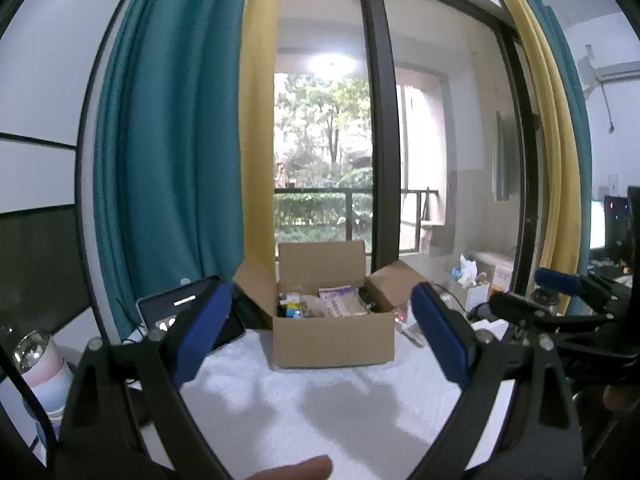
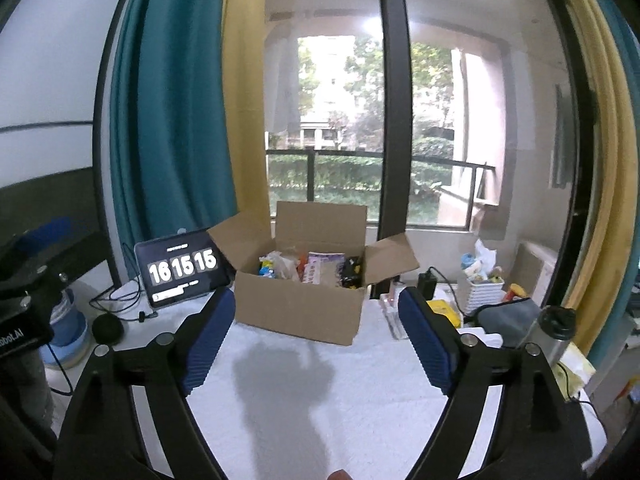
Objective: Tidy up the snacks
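An open cardboard box [image 1: 332, 340] stands on the white table, flaps up, with several snack packets [image 1: 340, 302] inside. It also shows in the right wrist view [image 2: 300, 308], with the snack packets [image 2: 320, 270] visible over its rim. My left gripper [image 1: 320, 324] is open and empty, held above the table in front of the box. My right gripper [image 2: 316, 324] is open and empty, also in front of the box and apart from it. The right gripper shows at the right edge of the left wrist view [image 1: 560, 280].
A tablet [image 2: 182, 270] showing digits leans at the left of the box, with cables and a black puck [image 2: 107, 326] beside it. A steel bottle [image 2: 554, 332], a grey pouch [image 2: 508, 314] and a white holder [image 2: 482, 294] stand at the right. A window is behind.
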